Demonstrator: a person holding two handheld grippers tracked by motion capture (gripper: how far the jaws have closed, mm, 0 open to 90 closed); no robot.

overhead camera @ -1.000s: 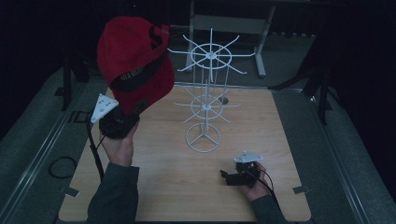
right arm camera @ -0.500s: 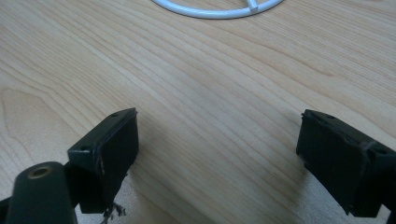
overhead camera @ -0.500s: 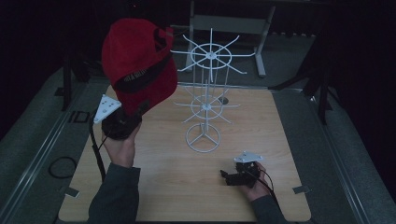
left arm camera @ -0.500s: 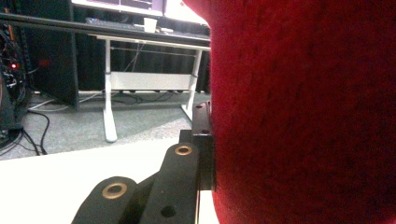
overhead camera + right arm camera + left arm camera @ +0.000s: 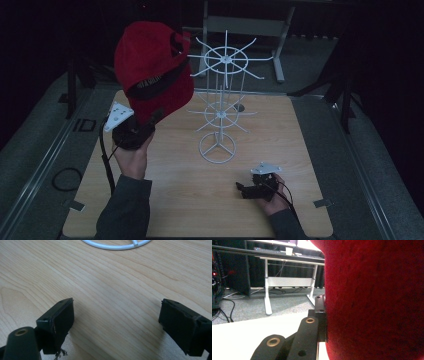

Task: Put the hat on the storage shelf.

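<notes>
A red cap (image 5: pixel 150 70) with a dark band hangs in the air left of the white wire display stand (image 5: pixel 222 95); its top edge is close to the stand's upper spokes. My left gripper (image 5: pixel 145 122) is shut on the cap's lower edge, held up by a hand. In the left gripper view the red cap (image 5: pixel 374 300) covers the right half, pressed against the one jaw that shows. My right gripper (image 5: pixel 243 190) rests low on the wooden table (image 5: pixel 175 200), near its front right. Its jaws stand wide apart over bare wood (image 5: pixel 117 312), the gripper (image 5: pixel 116 315) holding nothing.
The stand's round base ring (image 5: pixel 217 146) sits mid-table, and its ring edge (image 5: pixel 117 246) shows just ahead of the right gripper. A white-legged desk (image 5: pixel 287 280) stands beyond the table. Dark floor and a cable loop (image 5: pixel 65 178) lie to the left.
The left hand has carried the cap slightly right and up, closer to the stand's top spokes. The right gripper has stayed in place.
</notes>
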